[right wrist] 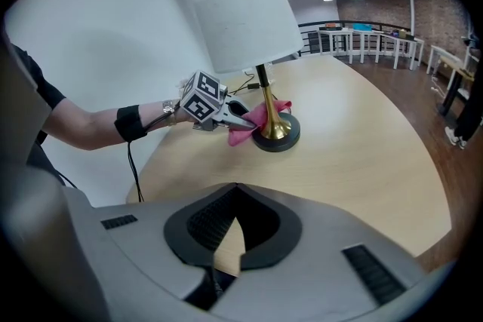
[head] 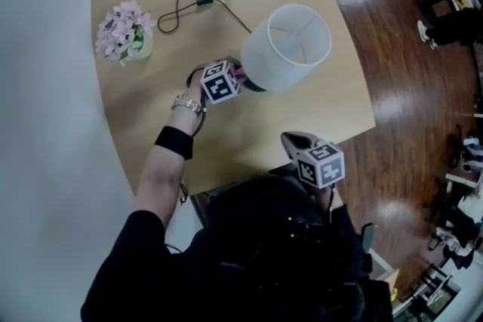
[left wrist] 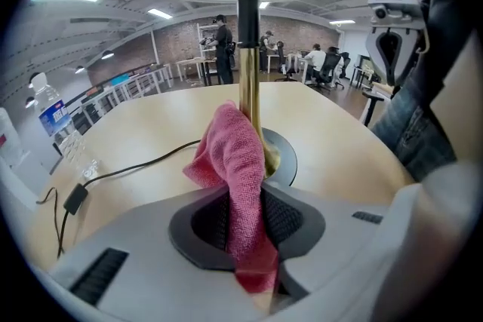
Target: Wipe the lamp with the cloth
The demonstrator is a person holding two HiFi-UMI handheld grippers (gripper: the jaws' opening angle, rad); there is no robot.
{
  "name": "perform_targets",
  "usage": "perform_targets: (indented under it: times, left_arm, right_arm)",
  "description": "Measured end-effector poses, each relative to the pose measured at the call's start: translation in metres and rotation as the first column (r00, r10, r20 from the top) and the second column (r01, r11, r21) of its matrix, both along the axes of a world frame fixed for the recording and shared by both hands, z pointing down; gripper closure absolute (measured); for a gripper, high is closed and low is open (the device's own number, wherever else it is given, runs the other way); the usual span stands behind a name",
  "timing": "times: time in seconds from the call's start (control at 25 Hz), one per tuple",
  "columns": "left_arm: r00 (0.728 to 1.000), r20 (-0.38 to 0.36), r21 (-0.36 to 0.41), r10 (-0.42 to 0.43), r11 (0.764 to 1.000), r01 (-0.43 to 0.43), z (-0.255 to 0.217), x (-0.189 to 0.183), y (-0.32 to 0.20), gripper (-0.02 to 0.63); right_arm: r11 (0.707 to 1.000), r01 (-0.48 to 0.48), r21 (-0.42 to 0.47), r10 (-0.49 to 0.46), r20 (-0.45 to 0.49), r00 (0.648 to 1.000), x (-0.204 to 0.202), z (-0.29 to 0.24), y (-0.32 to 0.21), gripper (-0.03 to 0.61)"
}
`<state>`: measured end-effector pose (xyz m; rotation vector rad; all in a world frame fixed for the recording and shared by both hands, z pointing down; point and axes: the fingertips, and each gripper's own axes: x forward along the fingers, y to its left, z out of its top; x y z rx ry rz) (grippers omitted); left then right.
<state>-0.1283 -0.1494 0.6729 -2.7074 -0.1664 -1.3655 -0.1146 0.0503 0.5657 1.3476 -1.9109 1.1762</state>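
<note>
No word, brand or number can be read anywhere. The water bottle (left wrist: pixel 54 117) on the bench (head: pixel 302 117) wears a blue-and-white label, but its print is too small and blurred to make out in either the head view or the left gripper view. The left marker cube (head: pixel 219 81) on the left gripper (left wrist: pixel 245 219) and the right marker cube (head: pixel 321 164) on the right gripper (right wrist: pixel 230 253) carry only black-and-white square patterns, no letters or digits.

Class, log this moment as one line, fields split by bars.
left gripper: shut on pink cloth, cloth against lamp stem | right gripper: shut, empty, away from lamp | lamp: upright on table
</note>
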Motion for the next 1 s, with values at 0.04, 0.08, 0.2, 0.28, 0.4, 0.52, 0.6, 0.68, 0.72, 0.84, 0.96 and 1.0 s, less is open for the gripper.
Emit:
perform_targets:
  times: [0.04,0.08,0.2,0.28,0.4,0.52,0.6,0.68,0.72,0.84,0.96,1.0]
  left_arm:
    - [1.0,0.003,0.002,-0.026,1.0,0.026,0.0,-0.001,0.001,0.522]
    - [0.999,0.009,0.007,-0.052,0.999,0.052,0.0,-0.002,0.003,0.522]
    - [0.992,0.01,0.01,-0.129,0.992,0.129,0.0,-0.003,0.011,0.522]
    - [0.983,0.001,-0.001,-0.184,0.983,0.184,0.0,-0.002,0.018,0.522]
    - [0.961,-0.007,-0.021,-0.276,0.961,0.276,0.003,-0.001,0.027,0.522]
    - [0.922,-0.001,-0.044,-0.387,0.921,0.386,0.007,0.003,0.035,0.523]
    - [0.884,0.003,-0.047,-0.468,0.883,0.467,0.006,0.006,0.038,0.523]
    - [0.843,0.011,-0.04,-0.538,0.842,0.538,0.006,0.009,0.042,0.523]
    - [0.821,0.016,-0.043,-0.57,0.82,0.57,0.006,0.012,0.045,0.523]
    - [0.75,0.025,-0.061,-0.661,0.748,0.661,0.005,0.02,0.053,0.523]
    - [0.674,0.039,-0.07,-0.738,0.671,0.738,0.008,0.029,0.058,0.523]
    - [0.654,0.037,-0.072,-0.756,0.65,0.756,0.008,0.034,0.06,0.523]
  right_arm:
    - [1.0,0.003,0.003,-0.003,0.001,1.0,0.002,0.0,0.0,0.574]
    - [1.0,0.006,0.005,-0.006,0.003,1.0,0.004,0.0,0.0,0.574]
    - [1.0,0.022,0.014,-0.022,0.012,1.0,0.008,0.001,0.0,0.574]
    - [0.999,0.043,0.021,-0.043,0.02,0.999,0.01,0.003,-0.001,0.574]
    - [0.996,0.078,0.036,-0.079,0.035,0.996,0.012,0.005,-0.004,0.574]
    - [0.993,0.103,0.05,-0.106,0.05,0.993,0.021,0.007,-0.005,0.574]
    - [0.992,0.115,0.059,-0.119,0.059,0.991,0.031,0.005,-0.004,0.574]
    - [0.99,0.122,0.065,-0.126,0.066,0.99,0.045,0.004,-0.002,0.574]
    - [0.99,0.124,0.069,-0.129,0.069,0.989,0.053,0.004,0.0,0.574]
    - [0.988,0.133,0.077,-0.139,0.081,0.987,0.075,0.004,0.002,0.574]
    - [0.985,0.153,0.078,-0.16,0.094,0.983,0.092,0.007,0.004,0.574]
    - [0.984,0.162,0.077,-0.169,0.097,0.981,0.098,0.008,0.005,0.574]
